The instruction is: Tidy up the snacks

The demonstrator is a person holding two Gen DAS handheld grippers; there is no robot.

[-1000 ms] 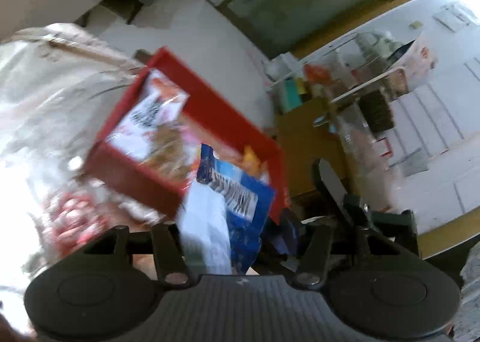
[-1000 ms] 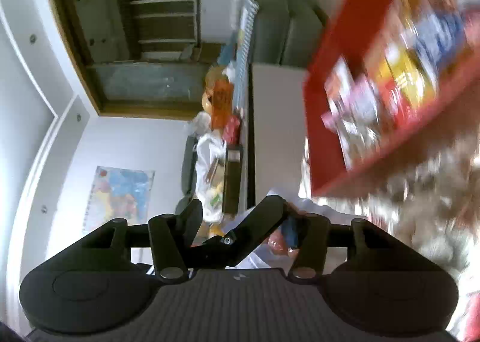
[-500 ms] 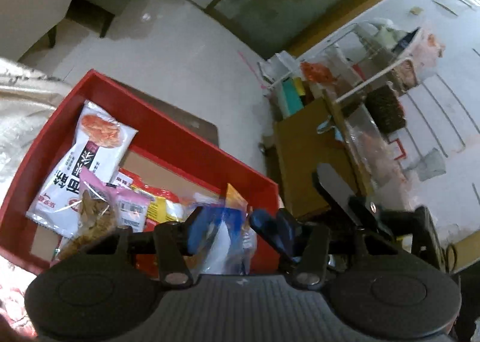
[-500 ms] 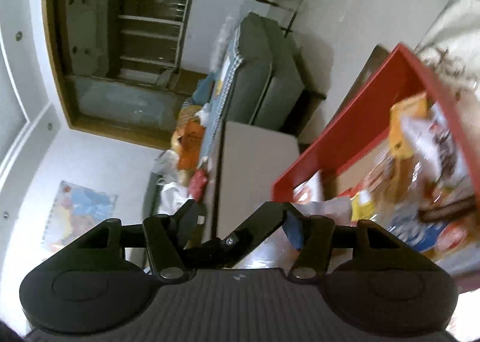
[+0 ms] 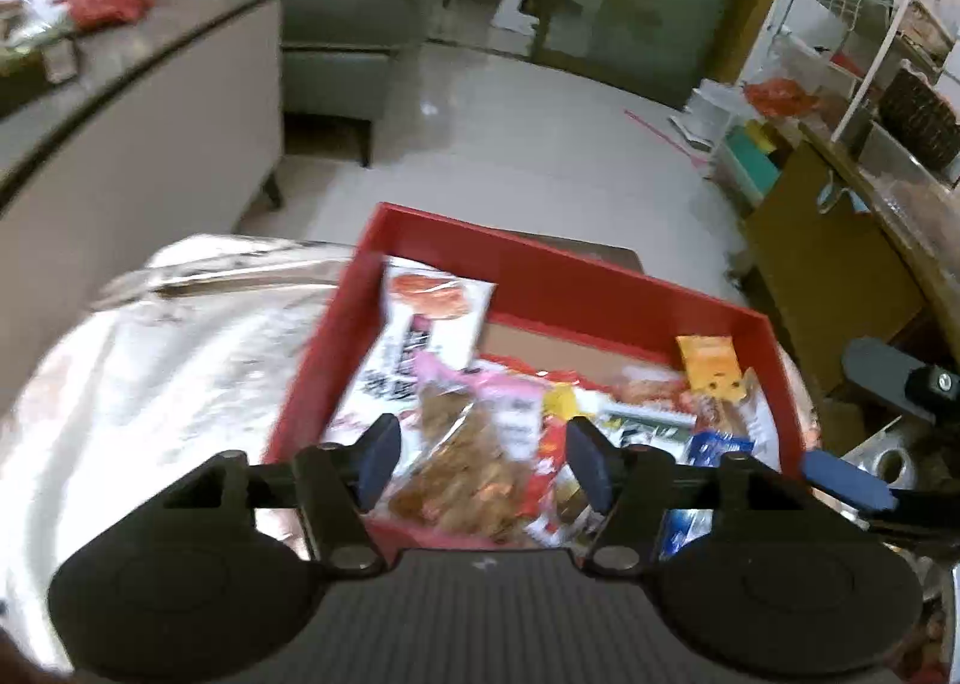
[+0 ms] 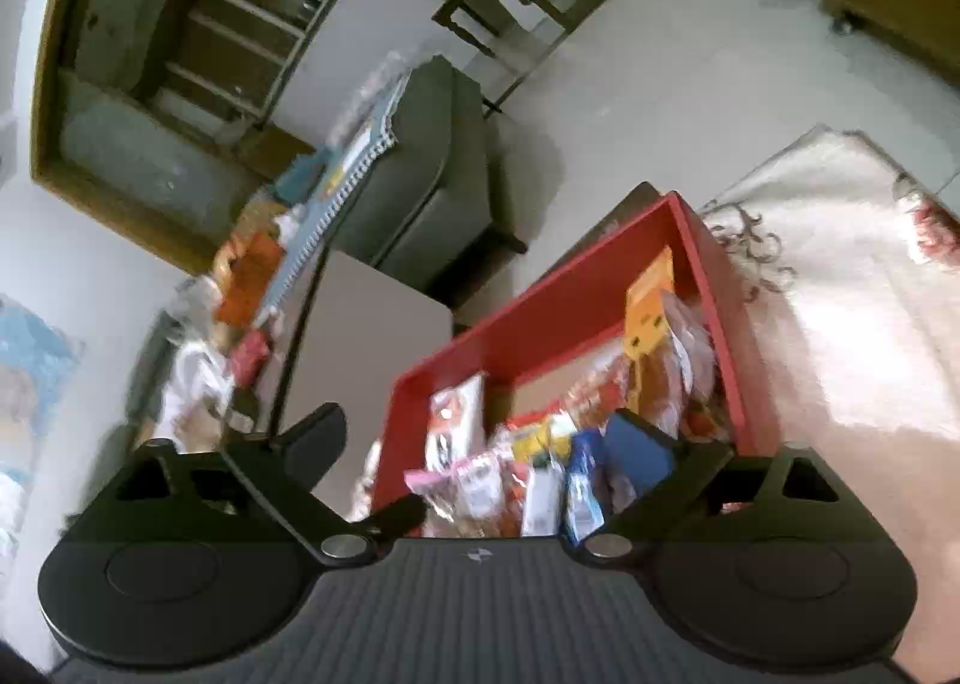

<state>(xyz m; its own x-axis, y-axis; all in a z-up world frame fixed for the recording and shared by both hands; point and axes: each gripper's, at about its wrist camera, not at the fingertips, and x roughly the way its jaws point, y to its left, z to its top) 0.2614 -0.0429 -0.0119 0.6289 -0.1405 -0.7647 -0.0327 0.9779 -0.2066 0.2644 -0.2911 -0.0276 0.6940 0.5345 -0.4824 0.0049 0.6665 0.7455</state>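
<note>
A red box (image 5: 540, 276) full of snack packets sits on a table with a shiny patterned cloth (image 5: 150, 384). It also shows in the right wrist view (image 6: 534, 324). A white packet with a red picture (image 5: 420, 336), a pink-topped clear bag of brown snacks (image 5: 468, 444), an orange packet (image 5: 711, 363) and a blue packet (image 5: 714, 447) lie inside. My left gripper (image 5: 483, 459) is open and empty above the box's near side. My right gripper (image 6: 480, 444) is open and empty above the box; its fingers (image 5: 846, 480) show at the left view's right edge.
A grey cabinet (image 5: 138, 144) with clutter on top stands at the left, a grey sofa (image 5: 360, 24) behind it. A wooden cabinet and a white wire rack (image 5: 840, 102) stand at the right. Pale tiled floor (image 5: 540, 144) lies beyond the table.
The left gripper let go of the blue packet, which now lies in the red box, and opened wide. The right gripper opened too. Both views swung to level over the box.
</note>
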